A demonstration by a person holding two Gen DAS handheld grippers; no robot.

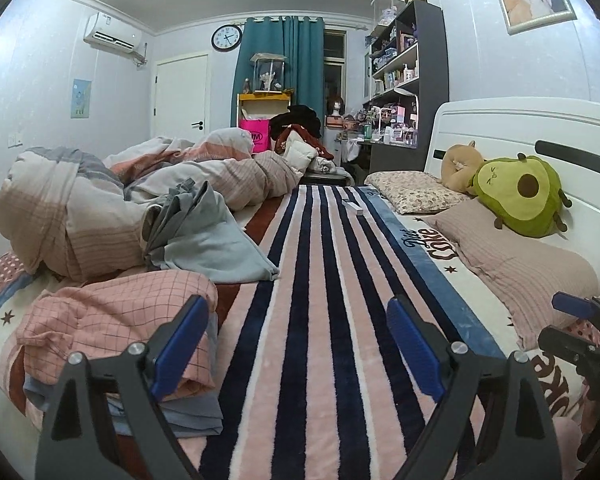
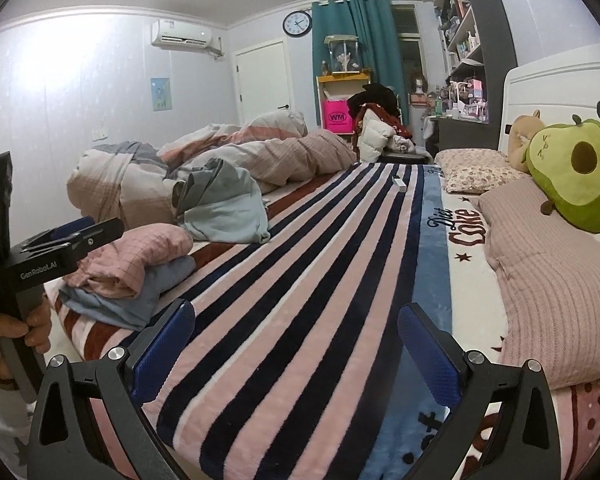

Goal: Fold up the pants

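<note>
A folded pink checked garment [image 1: 112, 320] lies on a folded blue one [image 1: 192, 412] at the left of the striped blanket [image 1: 320, 260]. Behind this stack, a crumpled grey-blue garment [image 1: 212, 236] rests against the duvet. My left gripper [image 1: 296, 320] hovers open over the stripes, its left finger just in front of the stack, nothing between the pads. My right gripper [image 2: 296, 320] is also open and empty above the blanket. In the right wrist view the stack [image 2: 136, 256] and crumpled garment [image 2: 224, 204] sit left of centre, with the left gripper [image 2: 72, 236] in a person's hand.
A bunched duvet [image 1: 80, 200] fills the far left of the bed. Pillows [image 1: 520, 260], an avocado plush [image 1: 520, 196] and a white headboard [image 1: 540, 128] line the right. A small white box [image 1: 354, 206] lies far out on the stripes.
</note>
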